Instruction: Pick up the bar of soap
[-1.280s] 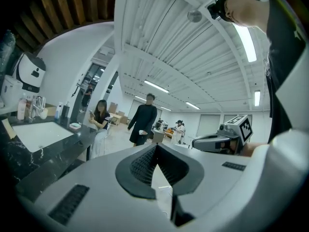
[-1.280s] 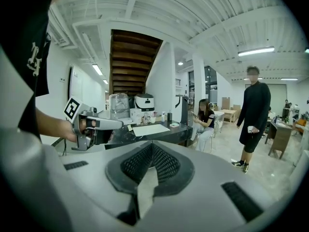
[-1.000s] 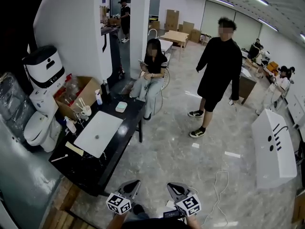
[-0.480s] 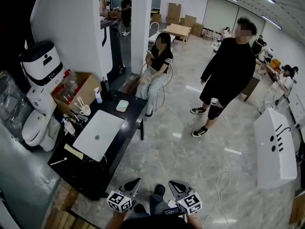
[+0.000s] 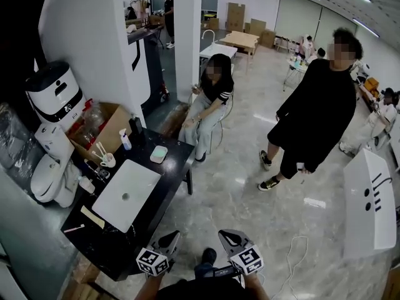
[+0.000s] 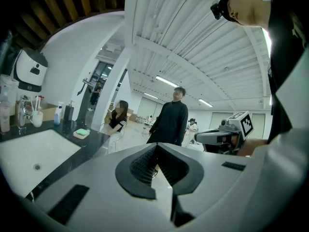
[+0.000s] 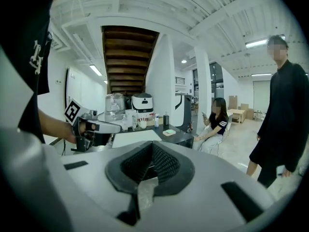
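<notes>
**Target.** The bar of soap (image 5: 159, 153) is the pale green block at the far end of the black countertop (image 5: 177, 167), beyond the white sink basin (image 5: 125, 195). It appears to sit in a light dish. At this range the boundary between bar and dish cannot be resolved.

**Position relative to the fingers.** The soap lies well ahead of both sets of fingertips and off to their left, with the whole basin between the fingertips and the bar. No contact exists. Its long axis appears to run roughly away from the fingertips, along the length of the counter.

**Nearer tool.** The left gripper (image 5: 170, 238) is at the counter's near end, on the soap's side. The right gripper (image 5: 227, 235) is just beside it, over open floor. The left is judged the shorter reach.

**Finger state.**
- Left: pads pressed together, nothing between them.
- Right: pads pressed together, nothing between them.

**Coming move.** The approach is forward and leftward over the basin. The fingers must spread before arrival and should close across the bar's short sides.

**Surroundings.** A spray bottle (image 5: 125, 140) and a dark pump bottle (image 5: 136, 129) stand near the soap, on its far-left side. A seated person (image 5: 210, 102) is just past the counter's far end.
</notes>
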The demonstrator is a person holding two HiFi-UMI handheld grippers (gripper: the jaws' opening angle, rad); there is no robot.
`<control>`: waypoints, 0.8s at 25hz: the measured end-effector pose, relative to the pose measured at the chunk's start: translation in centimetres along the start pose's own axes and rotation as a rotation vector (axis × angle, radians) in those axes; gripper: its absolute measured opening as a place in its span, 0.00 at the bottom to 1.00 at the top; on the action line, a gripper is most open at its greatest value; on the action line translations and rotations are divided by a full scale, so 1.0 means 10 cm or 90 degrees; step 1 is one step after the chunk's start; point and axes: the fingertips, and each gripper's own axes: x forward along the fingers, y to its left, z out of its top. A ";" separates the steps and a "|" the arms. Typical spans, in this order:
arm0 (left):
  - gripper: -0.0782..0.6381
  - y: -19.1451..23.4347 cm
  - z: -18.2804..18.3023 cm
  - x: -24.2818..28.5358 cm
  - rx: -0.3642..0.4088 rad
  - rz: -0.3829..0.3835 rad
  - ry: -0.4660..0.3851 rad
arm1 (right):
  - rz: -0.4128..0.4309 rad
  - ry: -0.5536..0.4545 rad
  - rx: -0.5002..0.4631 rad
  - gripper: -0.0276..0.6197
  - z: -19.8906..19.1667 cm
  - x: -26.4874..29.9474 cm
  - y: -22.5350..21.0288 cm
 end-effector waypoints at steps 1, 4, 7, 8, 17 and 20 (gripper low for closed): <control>0.12 0.03 0.06 0.12 0.002 0.001 -0.002 | -0.001 -0.001 -0.001 0.06 0.04 0.04 -0.15; 0.12 0.03 0.20 0.44 0.005 0.002 -0.008 | 0.000 0.004 -0.002 0.06 0.16 0.12 -0.53; 0.12 0.01 0.27 0.70 0.006 0.007 -0.008 | 0.007 -0.002 -0.008 0.06 0.21 0.14 -0.83; 0.12 0.02 0.30 0.79 0.007 0.008 -0.009 | 0.009 -0.003 -0.010 0.06 0.22 0.17 -0.93; 0.12 0.35 0.45 1.22 -0.016 0.058 -0.035 | 0.050 0.033 -0.012 0.06 0.18 0.61 -1.44; 0.12 0.46 0.43 1.22 -0.029 0.079 -0.037 | 0.077 0.041 -0.019 0.06 0.22 0.79 -1.48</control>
